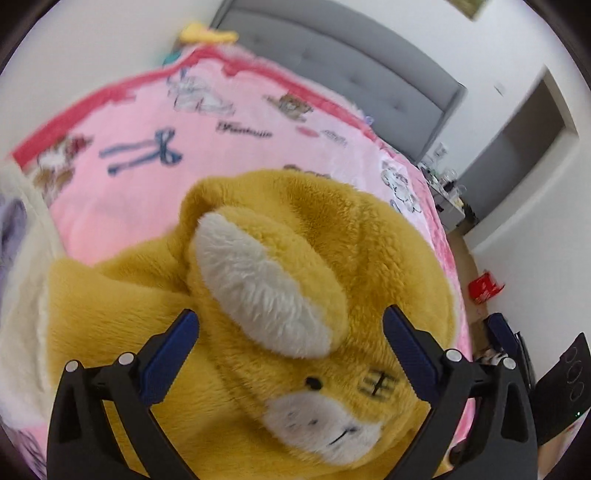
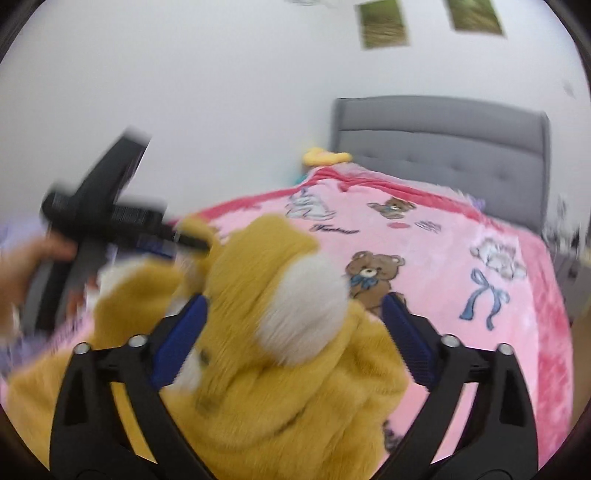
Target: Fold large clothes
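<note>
A fuzzy yellow hooded garment [image 1: 280, 280] is seen lying bunched on a pink blanket [image 1: 140, 192] that covers the bed. Its hood is shaped as an animal's head, with a white-lined ear [image 1: 258, 284] standing up and a white muzzle [image 1: 325, 424] with a stitched mouth and small dark eyes turned toward the left wrist camera. The left gripper [image 1: 291, 350] is held above the hood with its 2 blue-padded fingers [image 1: 170, 358] spread wide, one on either side of the ear; nothing is pressed between them and the fabric is not gripped. In the right wrist view the right gripper [image 2: 295, 339] is likewise shown with its fingers [image 2: 404, 343] spread wide, the white ear [image 2: 303, 310] framed between them but not clamped. In that view the left gripper [image 2: 107, 218] appears blurred at the left, above the garment [image 2: 266, 387], carried by a hand [image 2: 22, 269] at the picture's edge. The blanket [image 2: 461, 258] is printed with bears, bows and script. A grey padded headboard [image 1: 332, 62] is seen at the far end of the bed, against a white wall [image 2: 184, 92] on which 2 small pictures [image 2: 382, 24] are hung. A red box [image 1: 485, 286] is seen on the floor beside the bed.
</note>
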Demonstrator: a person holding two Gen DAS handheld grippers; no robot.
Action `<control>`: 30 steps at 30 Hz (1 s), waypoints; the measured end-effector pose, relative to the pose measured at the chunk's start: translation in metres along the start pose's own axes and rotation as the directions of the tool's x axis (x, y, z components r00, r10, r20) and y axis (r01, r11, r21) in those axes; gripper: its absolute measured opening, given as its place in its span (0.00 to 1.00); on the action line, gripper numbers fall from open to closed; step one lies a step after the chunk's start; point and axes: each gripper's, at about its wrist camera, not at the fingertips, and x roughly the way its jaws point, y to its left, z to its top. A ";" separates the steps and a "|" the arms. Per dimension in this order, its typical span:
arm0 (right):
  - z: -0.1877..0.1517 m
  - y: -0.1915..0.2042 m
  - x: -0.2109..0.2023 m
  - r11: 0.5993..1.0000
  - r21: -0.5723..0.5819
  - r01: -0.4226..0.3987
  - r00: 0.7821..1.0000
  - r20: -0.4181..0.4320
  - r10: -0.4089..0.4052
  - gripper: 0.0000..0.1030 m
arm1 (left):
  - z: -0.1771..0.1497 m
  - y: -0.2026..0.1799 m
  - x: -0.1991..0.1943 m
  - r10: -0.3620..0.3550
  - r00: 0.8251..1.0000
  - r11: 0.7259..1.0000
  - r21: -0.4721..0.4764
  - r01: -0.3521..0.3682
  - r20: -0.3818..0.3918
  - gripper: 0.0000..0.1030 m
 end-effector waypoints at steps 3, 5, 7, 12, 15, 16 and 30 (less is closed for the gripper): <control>0.012 -0.012 0.027 0.997 -0.005 -0.077 0.995 -0.071 0.077 0.90 | -0.003 0.010 0.012 -0.018 1.000 0.991 -0.130 0.019 0.009 0.95; 0.012 -0.016 0.043 0.984 0.012 -0.175 0.978 -0.114 0.175 0.70 | -0.010 0.016 0.021 -0.050 0.999 0.978 -0.205 0.046 -0.014 0.84; 0.010 -0.022 0.060 0.969 0.051 -0.243 0.953 -0.174 0.248 0.32 | -0.021 0.018 0.028 -0.028 0.999 0.980 -0.198 0.019 -0.040 0.74; 0.000 -0.022 0.062 0.957 0.068 -0.283 0.936 -0.196 0.291 0.15 | -0.040 0.025 0.017 -0.028 0.998 0.980 -0.197 0.040 0.064 0.60; 0.001 -0.022 0.054 0.960 0.058 -0.273 0.945 -0.173 0.279 0.14 | -0.039 0.017 0.006 -0.053 0.991 0.987 -0.148 0.071 0.119 0.48; -0.001 -0.020 0.051 0.962 0.056 -0.268 0.948 -0.166 0.273 0.13 | -0.037 0.014 0.004 -0.046 0.991 0.989 -0.133 0.062 0.126 0.45; 0.054 0.011 0.028 0.979 -0.129 -0.157 0.988 -0.014 0.157 0.11 | -0.039 0.030 -0.077 -0.079 0.886 0.981 -0.124 0.151 0.456 0.34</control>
